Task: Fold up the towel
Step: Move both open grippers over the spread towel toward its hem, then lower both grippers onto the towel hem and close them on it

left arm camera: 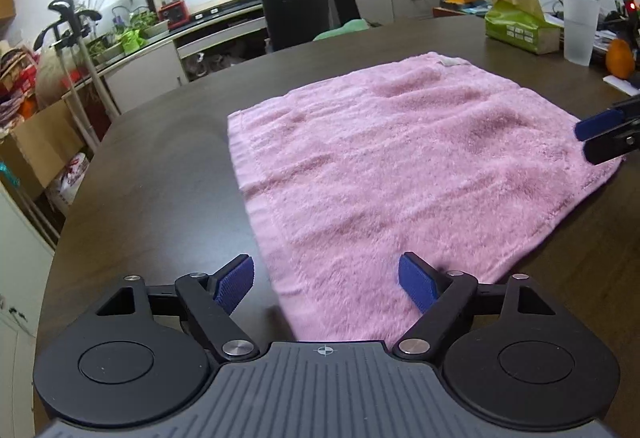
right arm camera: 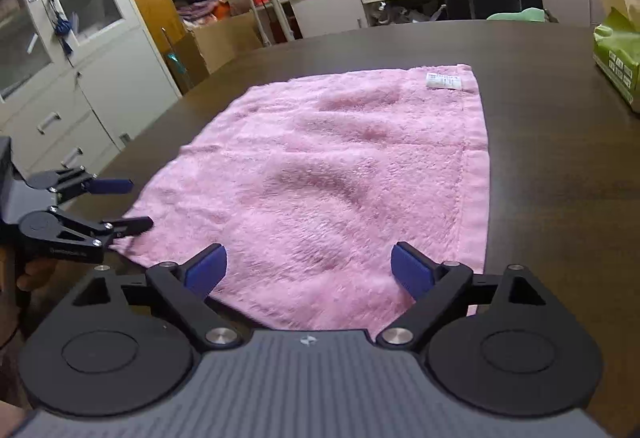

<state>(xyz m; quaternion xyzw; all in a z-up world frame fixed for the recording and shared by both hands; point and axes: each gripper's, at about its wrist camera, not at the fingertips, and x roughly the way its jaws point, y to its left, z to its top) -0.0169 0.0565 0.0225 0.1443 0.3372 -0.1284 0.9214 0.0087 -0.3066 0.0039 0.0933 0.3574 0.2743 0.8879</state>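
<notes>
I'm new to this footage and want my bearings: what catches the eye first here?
A fluffy pink towel lies spread flat across the middle of the dark table, its white label at the far corner. Both grippers stand open at its near edge, the left gripper at one corner and the right gripper at the other, neither holding it.

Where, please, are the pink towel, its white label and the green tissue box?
Pink towel (right arm camera: pixel 320 177): right wrist view, middle of pile.
White label (right arm camera: pixel 443 81): right wrist view, label's centre.
Green tissue box (left arm camera: pixel 520 29): left wrist view, front face.
</notes>
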